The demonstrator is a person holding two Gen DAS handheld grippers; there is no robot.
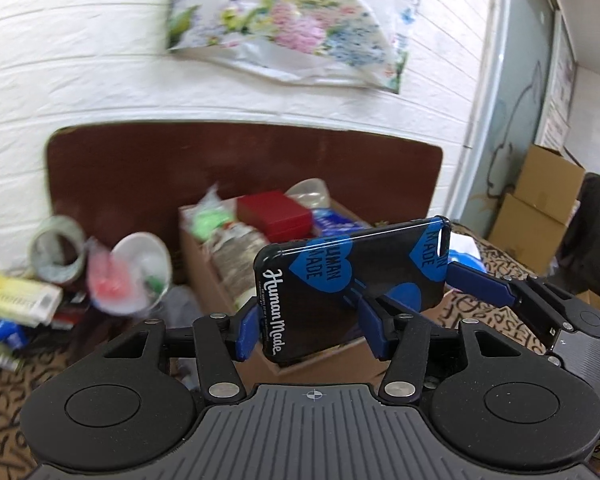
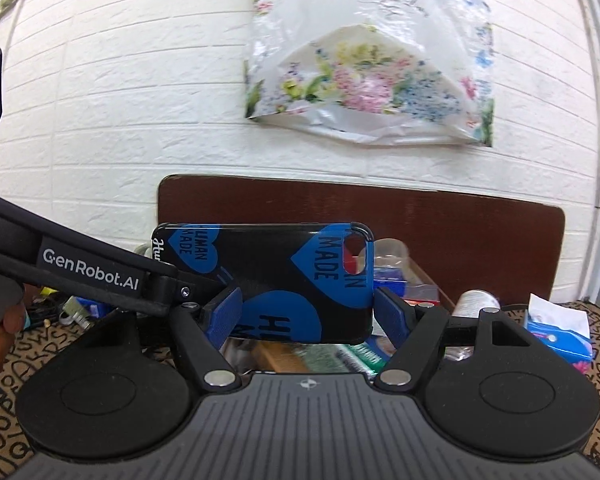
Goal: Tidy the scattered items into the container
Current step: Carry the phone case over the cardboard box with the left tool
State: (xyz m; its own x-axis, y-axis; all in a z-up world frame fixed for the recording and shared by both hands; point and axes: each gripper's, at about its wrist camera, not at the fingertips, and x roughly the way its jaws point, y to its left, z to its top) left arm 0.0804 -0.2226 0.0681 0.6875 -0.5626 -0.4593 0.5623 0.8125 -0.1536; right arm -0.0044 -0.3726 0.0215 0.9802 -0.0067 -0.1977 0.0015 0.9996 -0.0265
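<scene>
A black phone case with blue hearts point(image 1: 340, 280) is held up above a cardboard box point(image 1: 204, 264) full of items. My left gripper point(image 1: 308, 328) is shut on the case's near end. My right gripper point(image 2: 308, 312) spans the case point(image 2: 268, 280) across its other end, its blue fingers point(image 2: 226, 312) against both edges. The right gripper also shows in the left wrist view point(image 1: 480, 284), coming in from the right. The left gripper's arm enters the right wrist view point(image 2: 100, 276) from the left.
Left of the box lie a tape roll point(image 1: 58, 256), a white bowl point(image 1: 140, 264) and a yellow packet point(image 1: 16, 300). A tissue pack point(image 2: 556, 328) and a bottle point(image 2: 480, 300) lie to the right. A brown headboard point(image 2: 460, 232) and a floral bag point(image 2: 372, 68) on the wall stand behind.
</scene>
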